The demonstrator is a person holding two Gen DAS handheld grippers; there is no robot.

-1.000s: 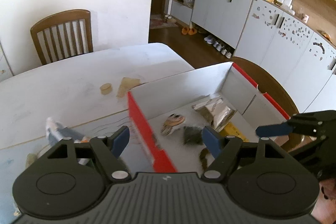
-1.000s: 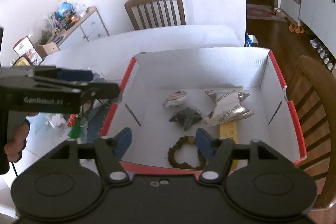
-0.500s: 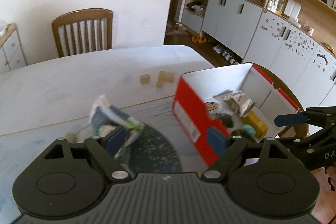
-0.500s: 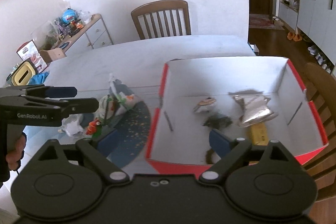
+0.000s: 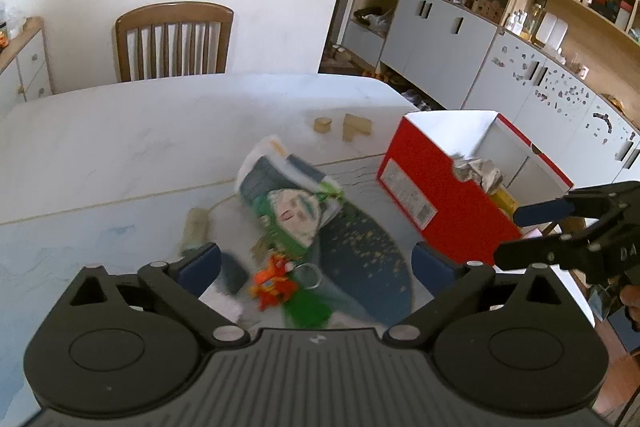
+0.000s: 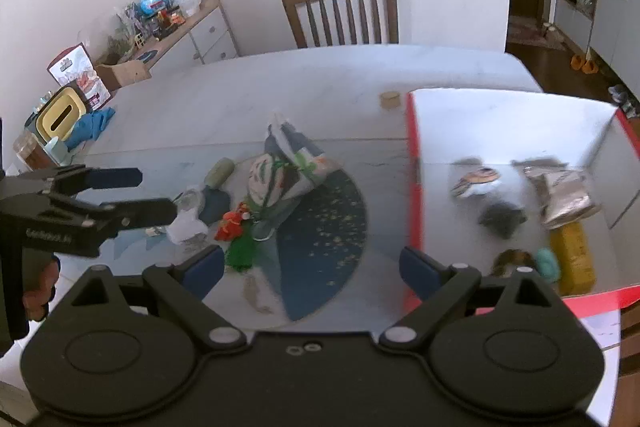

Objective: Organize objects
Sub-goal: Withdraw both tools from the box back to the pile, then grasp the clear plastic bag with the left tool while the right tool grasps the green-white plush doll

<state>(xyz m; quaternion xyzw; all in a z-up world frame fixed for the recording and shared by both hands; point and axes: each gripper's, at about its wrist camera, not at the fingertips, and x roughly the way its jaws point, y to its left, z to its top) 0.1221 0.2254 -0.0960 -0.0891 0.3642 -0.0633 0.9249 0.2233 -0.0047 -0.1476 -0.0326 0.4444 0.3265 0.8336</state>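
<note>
Here, the red box (image 6: 414, 187) of smooth cardboard, white inside, is sitting on the pale table (image 5: 120, 131) and serving as the anchor for everything else. Inside the box, a crumpled silver foil packet (image 6: 564, 193) is lying against the far right part of the floor, with a dark wrinkled pouch (image 6: 502, 217) just beside it and a small round striped piece (image 6: 476, 179) further in. Near the box's front edge a yellow oblong packet (image 6: 572, 255), a teal rounded lump (image 6: 546, 263) and a brown beaded ring (image 6: 512, 259) are lying close together.

Left of the box, a glossy crinkled snack bag (image 5: 288, 199) in white, green and navy is lying on a round dark blue mat (image 6: 332, 227) speckled with gold. Further left of the box, an orange and green toy (image 5: 276, 279) with a metal ring is resting beside the bag, and a pale green cylinder (image 5: 196, 223) is lying beyond it. Behind the box's far corner, two tan wooden blocks (image 5: 352, 127) are sitting on bare tabletop.

The left gripper (image 5: 316, 263) is hovering over the toy, left of the box, its jaws opening with nothing pressed between the blue pads. The right gripper (image 6: 312, 267) is hanging over the mat at the box's left wall, jaws spread wide and empty.
</note>
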